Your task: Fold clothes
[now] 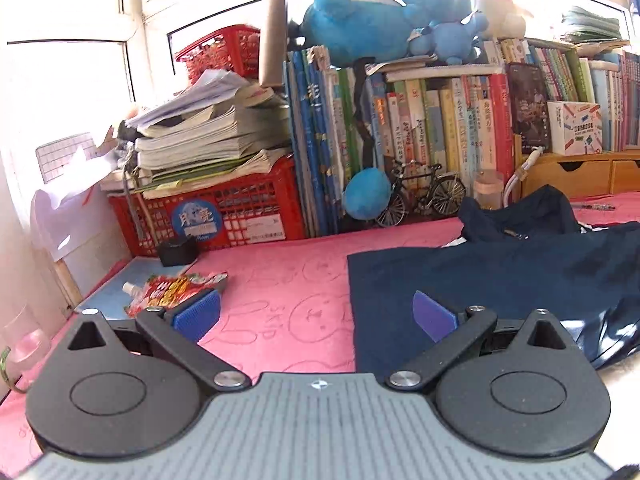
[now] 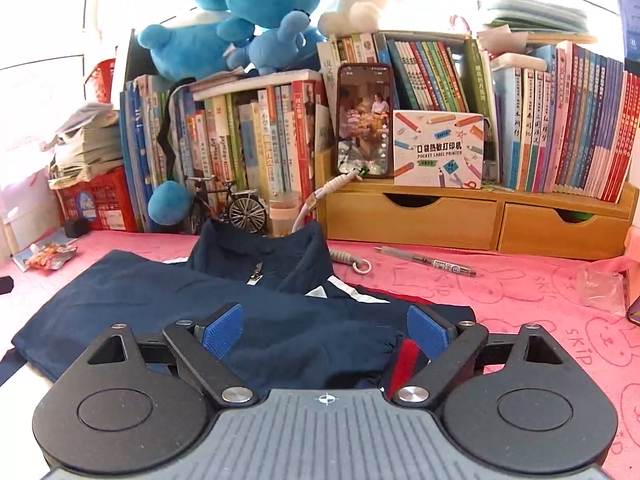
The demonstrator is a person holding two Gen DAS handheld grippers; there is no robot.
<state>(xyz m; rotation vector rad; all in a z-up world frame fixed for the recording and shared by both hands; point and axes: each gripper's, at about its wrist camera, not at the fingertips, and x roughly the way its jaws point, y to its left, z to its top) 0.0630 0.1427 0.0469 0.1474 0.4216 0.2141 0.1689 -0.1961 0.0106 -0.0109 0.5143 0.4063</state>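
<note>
Left wrist view showed the left gripper (image 1: 315, 316) with its blue pads spread wide and nothing between them, hovering over the pink cloth (image 1: 280, 276) that covered the table. The navy jacket (image 1: 492, 280) lay flat at about 2 o'clock from that gripper, its left edge running just inside the right-hand pad. A snack packet (image 1: 172, 292) sat at 10 o'clock, near a red crate (image 1: 208, 212) stacked with papers.

In the right wrist view, the right gripper (image 2: 325, 330) was likewise released, its jaws parted above the jacket (image 2: 168, 304) (a sleeve cuff with a red stripe lay between the pads, though whether either pad touched the fabric could not be told). The jacket's collar and zipper pull (image 2: 255, 273) stood at 12 o'clock. Beyond it, a pen (image 2: 426, 260) rested on the cloth at 1 o'clock, and a phone (image 2: 364, 120) leaned upright against the books on a wooden shelf (image 2: 480, 216), just beside a label printer box (image 2: 438, 148).
</note>
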